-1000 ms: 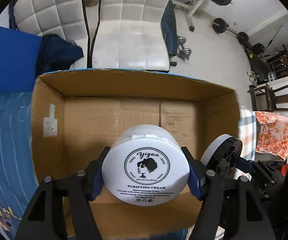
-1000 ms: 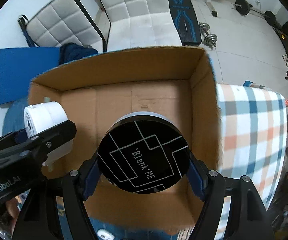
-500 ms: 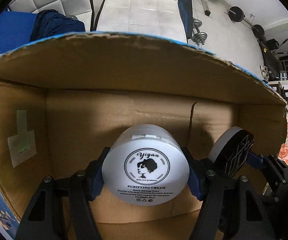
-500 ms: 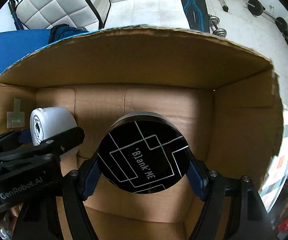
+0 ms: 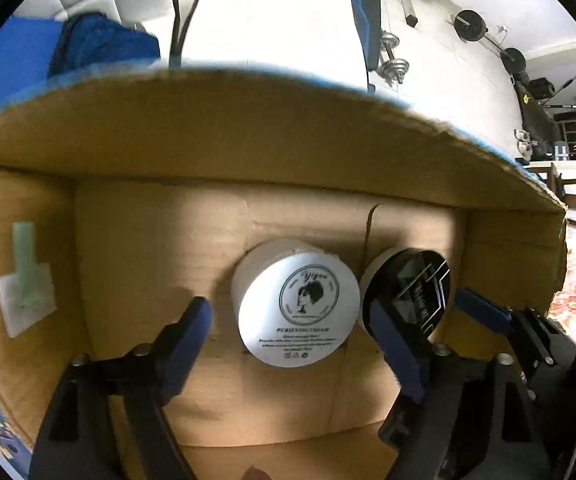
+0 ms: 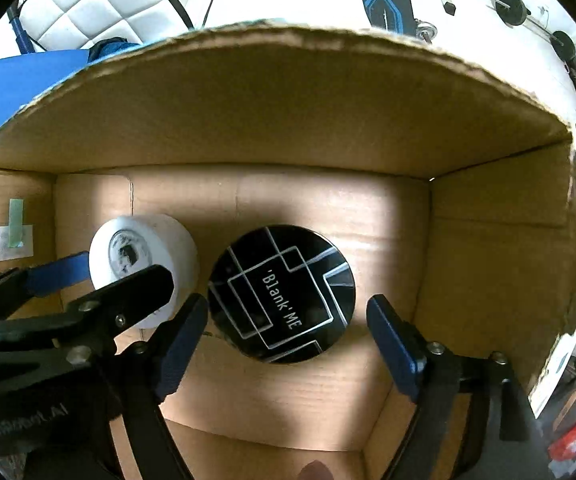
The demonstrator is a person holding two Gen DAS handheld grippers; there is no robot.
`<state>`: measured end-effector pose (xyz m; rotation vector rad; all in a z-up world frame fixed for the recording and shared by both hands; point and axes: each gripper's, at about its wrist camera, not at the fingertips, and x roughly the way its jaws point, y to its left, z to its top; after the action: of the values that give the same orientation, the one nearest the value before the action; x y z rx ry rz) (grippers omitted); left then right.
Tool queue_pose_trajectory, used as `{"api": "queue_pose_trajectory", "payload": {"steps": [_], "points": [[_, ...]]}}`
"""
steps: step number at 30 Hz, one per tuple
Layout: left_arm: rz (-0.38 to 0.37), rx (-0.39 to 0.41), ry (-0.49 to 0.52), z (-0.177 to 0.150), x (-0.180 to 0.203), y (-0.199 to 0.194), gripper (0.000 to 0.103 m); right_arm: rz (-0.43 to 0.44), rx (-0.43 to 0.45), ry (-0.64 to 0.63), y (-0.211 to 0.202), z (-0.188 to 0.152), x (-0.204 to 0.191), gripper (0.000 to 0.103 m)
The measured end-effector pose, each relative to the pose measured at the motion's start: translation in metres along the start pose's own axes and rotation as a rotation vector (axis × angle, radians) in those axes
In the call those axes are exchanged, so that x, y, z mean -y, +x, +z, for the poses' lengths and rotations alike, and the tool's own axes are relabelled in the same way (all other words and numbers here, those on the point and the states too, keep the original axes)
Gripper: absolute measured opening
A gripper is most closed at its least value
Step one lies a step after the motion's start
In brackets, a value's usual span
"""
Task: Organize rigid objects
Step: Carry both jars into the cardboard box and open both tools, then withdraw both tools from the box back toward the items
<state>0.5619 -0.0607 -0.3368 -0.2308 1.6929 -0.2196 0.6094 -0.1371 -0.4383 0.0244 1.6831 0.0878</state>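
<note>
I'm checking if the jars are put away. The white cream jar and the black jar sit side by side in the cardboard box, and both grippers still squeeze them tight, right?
Not quite. Both jars sit in the cardboard box, but both wrist views show the left gripper and right gripper open, jaws clear of the white cream jar and black jar.

Both wrist views down into box (image 5: 248, 148)

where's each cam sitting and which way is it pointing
Left wrist: on the left gripper, aimed steeply down into the cardboard box; its open fingers flank the white cream jar.
Right wrist: on the right gripper, looking straight down; open fingers flank the black round tin.
Shared: box, both containers, each other's gripper.
</note>
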Motion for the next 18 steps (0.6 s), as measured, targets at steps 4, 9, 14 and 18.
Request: {"api": "queue_pose_trajectory", "payload": {"steps": [4, 9, 14, 18], "points": [[0.043, 0.052, 0.023, -0.005, 0.006, -0.015, 0.09, -0.001, 0.014, -0.002, -0.007, -0.004, -0.004, 0.092], [0.082, 0.109, 0.03, -0.028, 0.005, -0.032, 0.102, -0.021, 0.051, -0.003, -0.016, -0.021, -0.011, 0.103], [0.126, 0.172, 0.044, -0.055, -0.007, -0.048, 0.102, -0.024, 0.092, 0.019, -0.029, -0.044, -0.014, 0.103], [0.137, 0.211, 0.052, -0.079, -0.017, -0.062, 0.102, -0.044, 0.144, 0.016, -0.045, -0.07, -0.02, 0.103]]}}
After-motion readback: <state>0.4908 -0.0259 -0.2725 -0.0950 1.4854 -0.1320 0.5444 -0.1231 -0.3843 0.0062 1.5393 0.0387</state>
